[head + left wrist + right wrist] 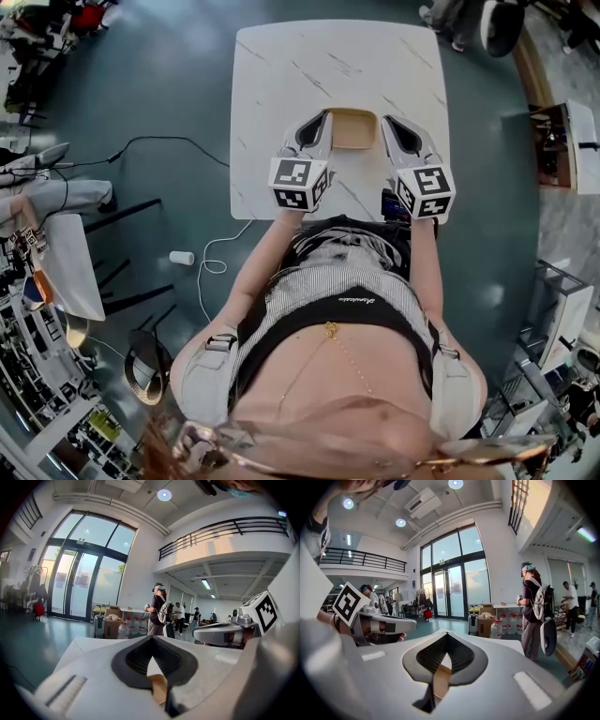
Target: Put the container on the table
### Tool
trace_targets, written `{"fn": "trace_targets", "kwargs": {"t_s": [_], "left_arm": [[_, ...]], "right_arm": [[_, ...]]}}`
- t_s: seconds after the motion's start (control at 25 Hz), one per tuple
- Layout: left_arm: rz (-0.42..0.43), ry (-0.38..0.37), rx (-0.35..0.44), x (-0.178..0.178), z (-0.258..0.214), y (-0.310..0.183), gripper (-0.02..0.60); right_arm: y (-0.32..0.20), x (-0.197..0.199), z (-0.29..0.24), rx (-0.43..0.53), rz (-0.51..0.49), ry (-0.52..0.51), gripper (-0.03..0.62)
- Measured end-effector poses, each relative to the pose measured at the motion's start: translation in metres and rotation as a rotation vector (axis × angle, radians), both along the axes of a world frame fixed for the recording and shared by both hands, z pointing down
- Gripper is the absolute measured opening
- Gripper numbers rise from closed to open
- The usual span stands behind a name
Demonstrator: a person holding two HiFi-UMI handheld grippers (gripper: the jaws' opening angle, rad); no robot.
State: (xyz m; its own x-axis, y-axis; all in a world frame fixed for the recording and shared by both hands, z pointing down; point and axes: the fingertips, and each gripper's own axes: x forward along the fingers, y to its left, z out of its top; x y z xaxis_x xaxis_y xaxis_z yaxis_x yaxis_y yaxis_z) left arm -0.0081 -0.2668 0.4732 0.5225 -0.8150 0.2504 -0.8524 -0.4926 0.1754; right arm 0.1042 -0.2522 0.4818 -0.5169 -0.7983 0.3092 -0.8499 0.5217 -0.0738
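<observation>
A shallow tan cardboard container [353, 128] is over the near half of the white marble table [281, 75]; whether it rests on the top or hangs just above it I cannot tell. My left gripper [325, 122] is shut on its left rim and my right gripper [385, 123] on its right rim. In the left gripper view, a strip of the container [160, 687] shows pinched between the jaws of the left gripper [152, 663]. The right gripper view shows the same, with a strip of the container [439, 681] clamped in the right gripper [444, 665].
On the teal floor left of the table lie a black cable [150, 145], a white cord and a small white cup [181, 258]. A cabinet [562, 145] stands to the right. A person with a backpack [532, 611] stands beyond the table, near boxes and water bottles [124, 627].
</observation>
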Motion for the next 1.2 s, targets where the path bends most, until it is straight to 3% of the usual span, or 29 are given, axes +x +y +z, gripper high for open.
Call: {"fn": "trace_targets", "kwargs": {"t_s": [0.6, 1.04, 1.2], "left_arm": [[0.001, -0.010, 0.239, 0.008, -0.080, 0.015, 0.000], [0.004, 0.017, 0.398, 0.013, -0.122, 0.024, 0.000], [0.013, 0.008, 0.421, 0.015, -0.127, 0.023, 0.000]], "right_arm": [[0.014, -0.016, -0.072, 0.226, 0.027, -0.019, 0.026], [0.017, -0.024, -0.113, 0.338, 0.025, -0.004, 0.026], [0.015, -0.023, -0.111, 0.345, 0.039, -0.001, 0.026]]}}
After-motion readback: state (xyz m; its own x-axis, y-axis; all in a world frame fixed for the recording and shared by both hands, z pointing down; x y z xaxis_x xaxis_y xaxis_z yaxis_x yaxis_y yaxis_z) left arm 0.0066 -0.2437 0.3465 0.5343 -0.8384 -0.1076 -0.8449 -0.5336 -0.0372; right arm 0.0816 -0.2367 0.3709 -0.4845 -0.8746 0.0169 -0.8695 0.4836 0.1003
